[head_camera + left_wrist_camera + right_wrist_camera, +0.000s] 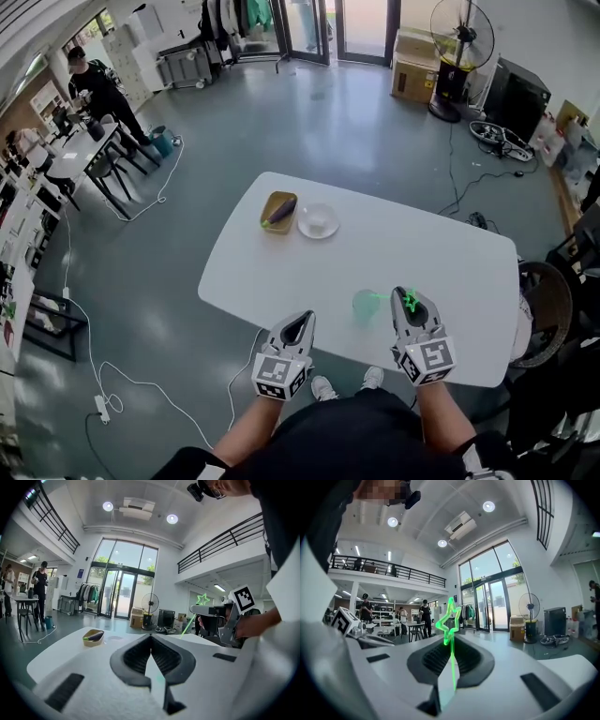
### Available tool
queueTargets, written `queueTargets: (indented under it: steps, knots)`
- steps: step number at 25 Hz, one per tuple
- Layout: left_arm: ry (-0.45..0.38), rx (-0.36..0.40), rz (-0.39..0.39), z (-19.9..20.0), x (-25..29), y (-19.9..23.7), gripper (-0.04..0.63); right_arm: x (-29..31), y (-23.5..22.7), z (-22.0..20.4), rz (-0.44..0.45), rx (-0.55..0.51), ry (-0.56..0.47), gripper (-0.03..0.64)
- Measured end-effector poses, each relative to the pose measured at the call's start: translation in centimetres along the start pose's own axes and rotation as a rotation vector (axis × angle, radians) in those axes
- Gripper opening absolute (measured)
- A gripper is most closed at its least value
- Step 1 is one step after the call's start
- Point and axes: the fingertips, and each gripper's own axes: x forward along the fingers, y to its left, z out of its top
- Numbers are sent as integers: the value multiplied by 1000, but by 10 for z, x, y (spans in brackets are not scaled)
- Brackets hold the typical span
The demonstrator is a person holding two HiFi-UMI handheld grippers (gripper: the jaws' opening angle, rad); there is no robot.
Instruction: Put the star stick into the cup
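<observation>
The green star stick (410,301) stands up between the jaws of my right gripper (406,293), which is shut on its thin stem. In the right gripper view the star (449,616) rises above the closed jaws. A translucent green cup (367,304) stands on the white table (441,253) near its front edge, just left of my right gripper. My left gripper (302,319) hovers at the table's front edge, left of the cup, shut with nothing in it. In the left gripper view, the right gripper (220,613) shows with the star (203,599) on top.
A tan bowl holding an eggplant (279,212) and a white dish (318,221) sit at the table's far left. A fan (461,42) and boxes stand on the floor beyond. People are at desks far left (94,89). A chair (544,314) is by the table's right end.
</observation>
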Motion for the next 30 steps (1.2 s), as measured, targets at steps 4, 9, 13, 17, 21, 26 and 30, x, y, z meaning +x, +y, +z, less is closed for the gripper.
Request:
queueTargets:
  steps: [4,9,13,17,21,26,30]
  knots:
    - [26,-3,-5,-9,14,-3,6,8,-9,-16,14,27,34,18]
    - [44,-17,15,-15,22,-5,6,22,-13,-42,60,46,70,18]
    - [75,-13,47,-30,25,-12,6,30,-17,-67,109,54,98,18]
    - [98,-24,72,-39,28,-9,6,40,-19,-89,135,114,141,18]
    - [102,-27,73,-39,32,-15,6,44,-20,-104,146,177,175,18]
    - [106,-17,67,-39,41,-26,6,50,-24,-120,162,234,205,18]
    - [113,-17,77,-42,40,-28,6,50,-24,-130,183,276,223,23]
